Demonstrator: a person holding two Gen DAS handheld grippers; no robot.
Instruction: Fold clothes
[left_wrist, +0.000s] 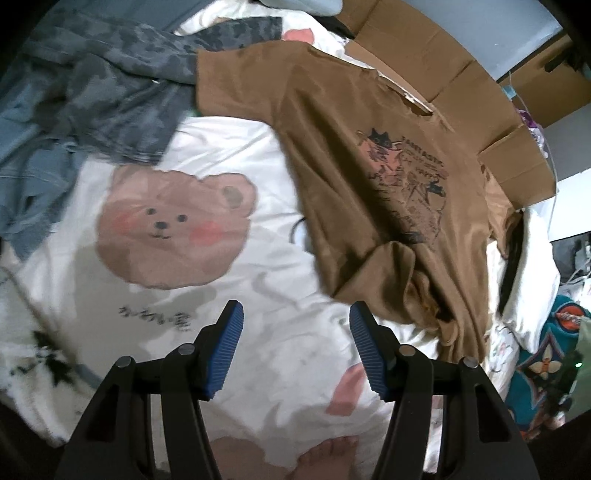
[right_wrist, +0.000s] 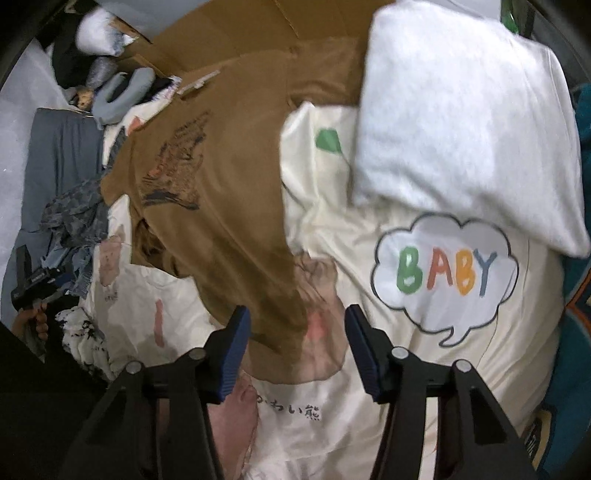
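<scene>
Both jaws apart and holding nothing, the left hand-held gripper (left_wrist: 295, 347) hovers over bare bear-print quilt (left_wrist: 177, 258) with the brown T-shirt (left_wrist: 369, 166) at two o'clock, while the right hand-held gripper (right_wrist: 295, 347) straddles its near hem.

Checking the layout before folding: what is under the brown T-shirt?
The brown T-shirt lies on the white bear-print duvet, its far edge over flattened cardboard. Anything beneath its middle is covered.
</scene>
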